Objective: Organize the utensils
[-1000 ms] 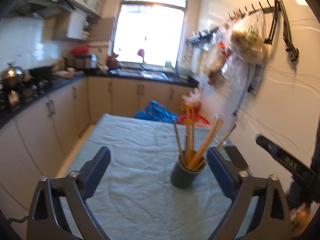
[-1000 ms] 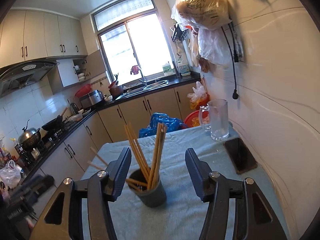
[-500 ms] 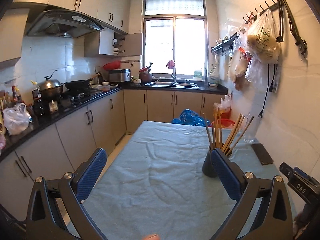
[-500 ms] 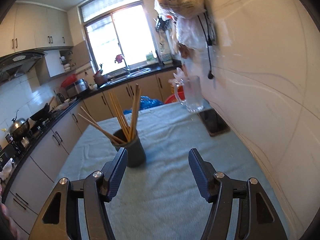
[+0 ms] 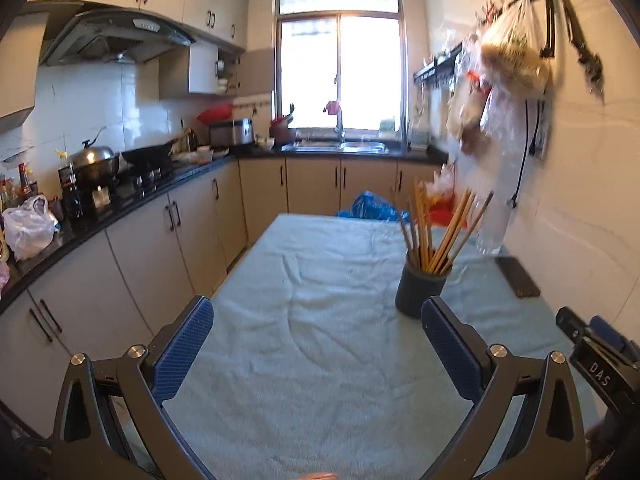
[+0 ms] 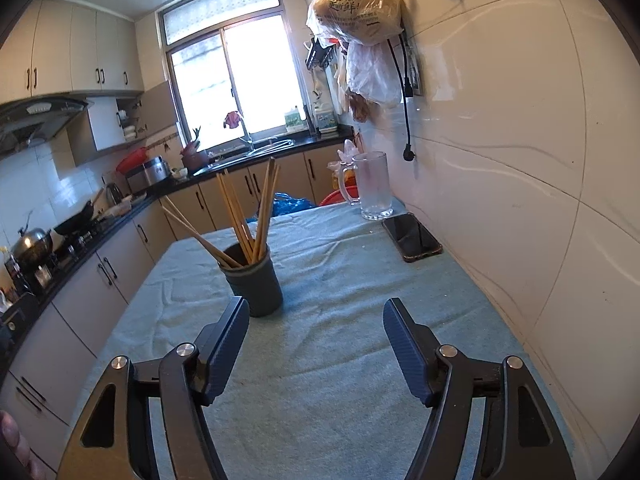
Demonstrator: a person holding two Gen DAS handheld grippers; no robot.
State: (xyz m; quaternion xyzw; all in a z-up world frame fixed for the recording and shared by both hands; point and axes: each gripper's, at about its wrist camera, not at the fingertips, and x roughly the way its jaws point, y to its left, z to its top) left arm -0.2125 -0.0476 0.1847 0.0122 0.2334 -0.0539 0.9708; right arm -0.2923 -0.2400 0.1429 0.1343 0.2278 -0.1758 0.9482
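Note:
A dark grey holder cup stands on the light blue cloth-covered table and holds several wooden chopsticks. It also shows in the right wrist view with the chopsticks fanned out. My left gripper is open and empty, with the cup just beyond its right finger. My right gripper is open and empty, with the cup just beyond its left finger. Part of the right gripper shows at the lower right of the left wrist view.
A glass mug and a black phone lie at the table's far right by the tiled wall. Plastic bags hang on wall hooks above. Kitchen counter with pots runs along the left. A blue bag sits behind the table.
Both grippers have drawn back from the cup toward the near end of the table. Both stay open and empty. The cup and chopsticks have not moved.

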